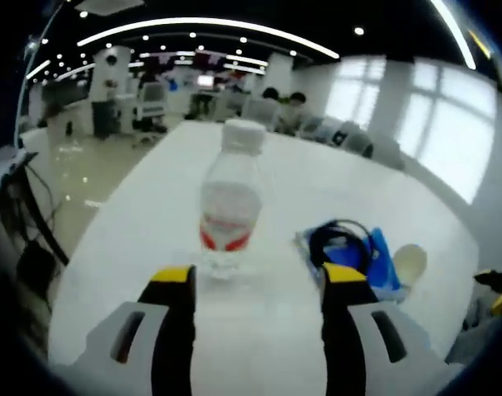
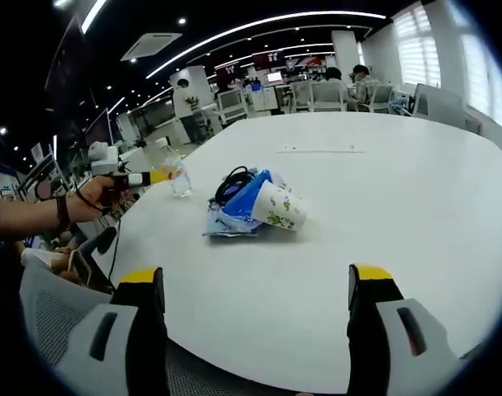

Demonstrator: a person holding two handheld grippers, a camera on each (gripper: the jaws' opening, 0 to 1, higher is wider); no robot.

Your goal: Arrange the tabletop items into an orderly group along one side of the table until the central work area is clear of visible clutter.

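A clear water bottle (image 1: 230,206) with a white cap and red label stands upright on the white table (image 1: 267,338). It is just beyond my left gripper (image 1: 259,276), whose yellow-tipped jaws are open with nothing between them. To the bottle's right lies a blue bag (image 1: 375,257) with a black cable (image 1: 340,235) and a paper cup (image 1: 409,262). My right gripper (image 2: 255,276) is open over the near table edge, well short of the tipped paper cup (image 2: 277,206), blue bag (image 2: 234,210) and cable (image 2: 233,180). A hand holds the left gripper (image 2: 144,177) beside the bottle (image 2: 179,177).
The white table (image 2: 383,190) stretches far back. A grey chair back (image 2: 57,318) and a person's arm (image 2: 28,216) are at the near left edge. Office chairs (image 2: 321,95) and seated people (image 1: 284,107) are at the far end.
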